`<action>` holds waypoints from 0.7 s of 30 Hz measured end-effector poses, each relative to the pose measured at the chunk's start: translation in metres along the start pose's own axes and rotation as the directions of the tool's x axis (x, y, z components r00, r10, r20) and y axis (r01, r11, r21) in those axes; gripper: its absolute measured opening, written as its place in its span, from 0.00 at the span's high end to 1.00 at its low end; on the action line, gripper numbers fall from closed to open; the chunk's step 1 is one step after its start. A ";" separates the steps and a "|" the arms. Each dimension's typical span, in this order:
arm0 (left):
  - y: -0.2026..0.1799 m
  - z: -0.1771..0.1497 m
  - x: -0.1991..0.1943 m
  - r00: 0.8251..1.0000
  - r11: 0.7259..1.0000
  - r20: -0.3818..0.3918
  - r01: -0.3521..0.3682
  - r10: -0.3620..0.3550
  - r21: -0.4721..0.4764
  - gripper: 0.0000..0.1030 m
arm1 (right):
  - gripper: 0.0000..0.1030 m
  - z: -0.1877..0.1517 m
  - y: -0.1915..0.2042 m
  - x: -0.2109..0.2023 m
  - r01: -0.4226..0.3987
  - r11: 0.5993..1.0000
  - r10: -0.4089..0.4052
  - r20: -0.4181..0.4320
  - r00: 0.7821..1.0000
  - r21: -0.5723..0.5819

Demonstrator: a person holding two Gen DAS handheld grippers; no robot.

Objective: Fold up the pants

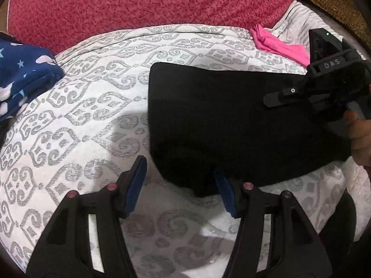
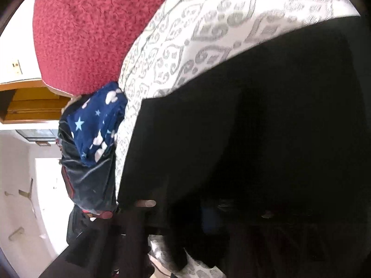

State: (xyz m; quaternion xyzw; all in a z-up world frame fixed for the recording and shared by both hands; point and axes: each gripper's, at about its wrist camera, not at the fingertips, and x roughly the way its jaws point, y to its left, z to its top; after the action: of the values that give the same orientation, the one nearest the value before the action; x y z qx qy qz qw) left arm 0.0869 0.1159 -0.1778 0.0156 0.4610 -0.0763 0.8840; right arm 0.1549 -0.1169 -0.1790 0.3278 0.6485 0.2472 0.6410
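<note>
Left claw [image 1: 182,183] agape, empty; right claw's [image 1: 301,92] grip unclear; black pants [image 1: 231,125] on patterned bedspread [image 1: 81,115].

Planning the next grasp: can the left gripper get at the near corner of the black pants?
Probably yes. The left gripper is open, its right finger already beside the black pants corner, nothing between them on the patterned bedspread.

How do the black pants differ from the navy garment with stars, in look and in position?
The black pants are plain, with no print; the navy garment with pale stars is patterned. The black pants lie flat as a neat, straight-edged shape in the middle of the white patterned bedcover; the navy garment lies bunched at the cover's edge. The open left gripper reaches the pants; nothing touches the navy garment. Both are soft cloth resting on the same bedcover.
</note>
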 end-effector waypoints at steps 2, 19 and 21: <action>0.002 0.000 0.004 1.000 1.000 -0.010 -0.014 0.014 -0.007 0.41 | 0.86 -0.001 0.008 -0.003 0.001 1.000 0.000 0.029 1.000 -0.027; -0.037 -0.002 0.000 0.999 0.998 0.010 0.045 -0.046 0.050 0.31 | 0.88 -0.014 0.111 -0.112 0.287 0.886 -0.141 0.377 0.915 -0.365; -0.046 -0.002 0.005 1.000 0.997 0.010 0.027 -0.028 0.068 0.31 | 0.88 -0.013 0.112 -0.116 0.278 0.892 -0.135 0.376 0.917 -0.357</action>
State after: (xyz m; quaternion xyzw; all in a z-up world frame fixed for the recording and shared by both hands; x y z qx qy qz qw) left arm 0.0814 0.0701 -0.1811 0.0391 0.4536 -0.1042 0.8842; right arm 0.1496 -0.1278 -0.0179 0.1546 0.4938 0.2444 0.8201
